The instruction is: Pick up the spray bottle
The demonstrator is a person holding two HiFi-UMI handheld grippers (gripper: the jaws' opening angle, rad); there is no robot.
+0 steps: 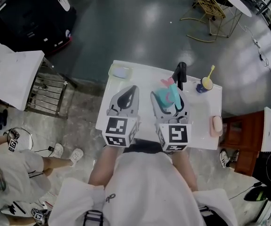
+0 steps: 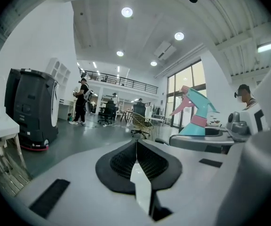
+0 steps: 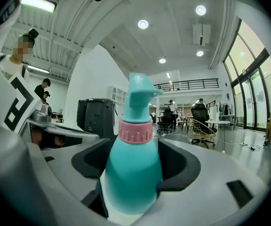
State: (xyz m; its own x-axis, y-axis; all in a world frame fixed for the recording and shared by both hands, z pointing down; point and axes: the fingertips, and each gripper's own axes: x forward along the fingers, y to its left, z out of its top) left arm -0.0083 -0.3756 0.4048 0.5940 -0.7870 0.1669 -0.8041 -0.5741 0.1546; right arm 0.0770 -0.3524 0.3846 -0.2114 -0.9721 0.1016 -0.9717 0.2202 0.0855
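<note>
Two grippers hang over the near half of a white table (image 1: 197, 113), side by side, each with its marker cube toward the person. The left gripper (image 1: 133, 91) (image 2: 136, 145) has its jaws pressed together along one seam, with nothing between them. The right gripper (image 1: 168, 102) (image 3: 133, 160) has its jaws clamped on the sides of a teal spray bottle (image 1: 166, 96) (image 3: 133, 173), just below the bottle's pink collar (image 3: 135, 131).

The bottle sits over the middle of the table, with its head pointing toward the far edge and its pink trigger (image 1: 166, 82) leading. From the right gripper view it rises straight up out of the jaws. From the left gripper view it shows off to the right, leaning a little (image 2: 197, 117). Whether its base touches the table cannot be told.

At the table's far left corner lies a pale pad (image 1: 120, 72). By the far edge, just beyond the bottle's head, stands a black thing (image 1: 180, 73) whose kind cannot be made out. Near the far right corner is a blue cup (image 1: 203, 85) with a yellow utensil (image 1: 211, 70) sticking out of it. A pink oval thing (image 1: 216, 125) lies at the table's right edge.

Beyond the table's far side stands a gold wire chair (image 1: 208, 4). A black machine (image 1: 32, 18) (image 2: 32, 108) stands well off past the far left corner.
</note>
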